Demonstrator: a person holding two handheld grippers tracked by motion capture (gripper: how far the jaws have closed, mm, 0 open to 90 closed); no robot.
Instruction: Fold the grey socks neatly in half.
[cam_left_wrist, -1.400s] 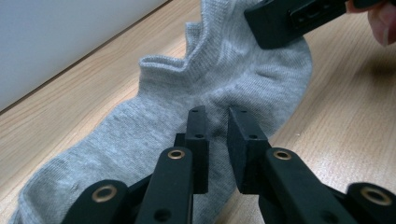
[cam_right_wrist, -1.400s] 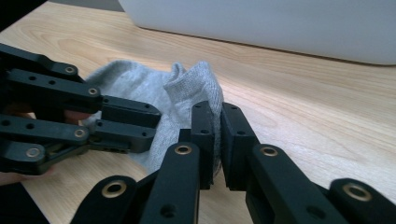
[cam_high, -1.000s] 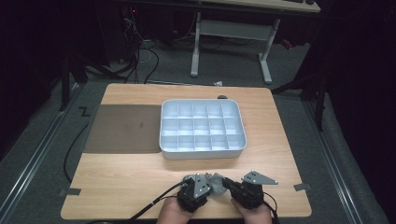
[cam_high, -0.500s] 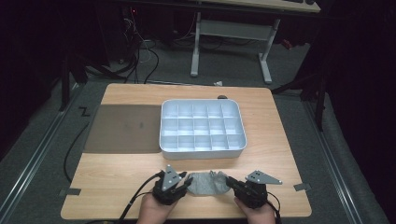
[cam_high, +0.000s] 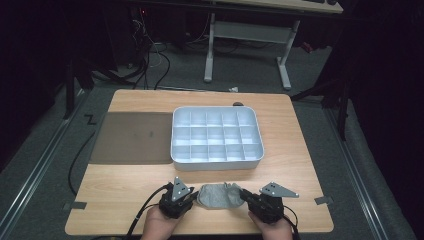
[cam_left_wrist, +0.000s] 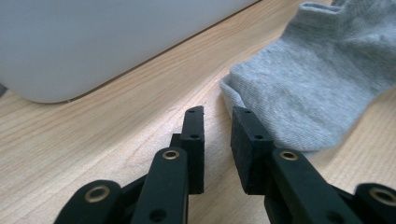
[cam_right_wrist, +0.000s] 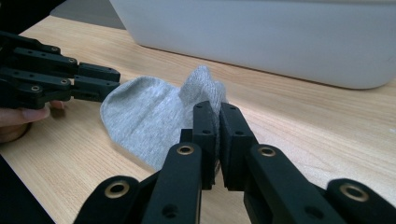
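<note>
Grey sock (cam_high: 218, 195) lay flat on the wooden table (cam_high: 125, 192), at about 6 o'clock from the white divided tray (cam_high: 216, 161) and just in front of it. The right gripper (cam_right_wrist: 217, 108) was pinching the sock's cuff end, jaws pressed tight on the fabric. The left gripper (cam_left_wrist: 215, 113) sat at the sock's 9 o'clock, right beside the toe. Its jaws had just been closing, a narrow gap left, nothing between them.
</note>
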